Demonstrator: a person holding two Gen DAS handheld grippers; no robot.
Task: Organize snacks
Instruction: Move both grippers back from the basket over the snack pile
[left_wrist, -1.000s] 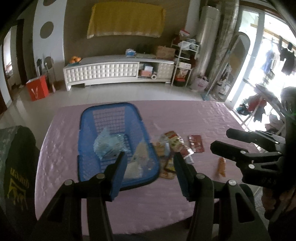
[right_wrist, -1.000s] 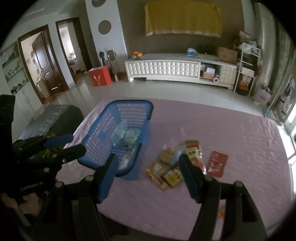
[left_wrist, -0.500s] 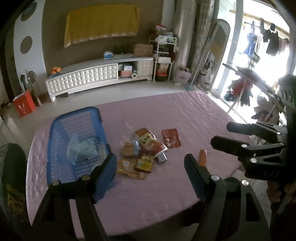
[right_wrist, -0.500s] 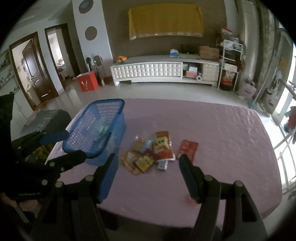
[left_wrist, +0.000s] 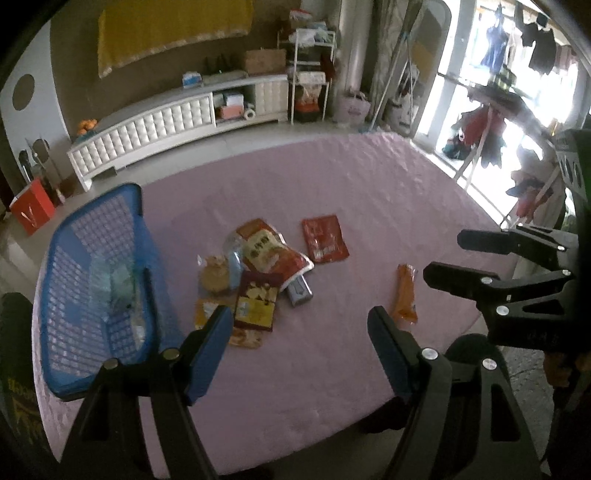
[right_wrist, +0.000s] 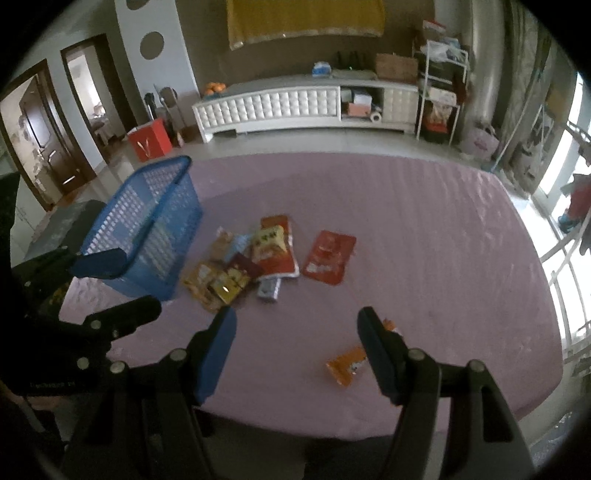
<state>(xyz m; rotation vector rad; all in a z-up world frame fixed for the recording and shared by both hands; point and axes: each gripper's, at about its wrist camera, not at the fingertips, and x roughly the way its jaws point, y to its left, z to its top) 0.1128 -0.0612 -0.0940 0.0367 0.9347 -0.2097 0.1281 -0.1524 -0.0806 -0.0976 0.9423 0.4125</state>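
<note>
A blue plastic basket (left_wrist: 99, 258) (right_wrist: 147, 221) stands at the table's left with clear-wrapped snacks inside. A pile of snack packets (left_wrist: 255, 273) (right_wrist: 247, 266) lies beside it on the pink tablecloth. A red packet (left_wrist: 325, 238) (right_wrist: 328, 256) lies just right of the pile. An orange packet (left_wrist: 405, 293) (right_wrist: 347, 363) lies alone near the front edge. My left gripper (left_wrist: 301, 328) is open and empty above the front of the table. My right gripper (right_wrist: 295, 328) is open and empty, with the orange packet by its right finger.
The pink table (left_wrist: 369, 184) ends close in front of both grippers. A white cabinet (right_wrist: 295, 107) stands on the far wall. A dark chair back (left_wrist: 14, 369) sits at the left. A drying rack with clothes (left_wrist: 491, 125) stands by the window at right.
Both grippers have swung right, away from the basket. The snack pile and orange packet now sit nearer the middle of both views. Both stay open and empty.
</note>
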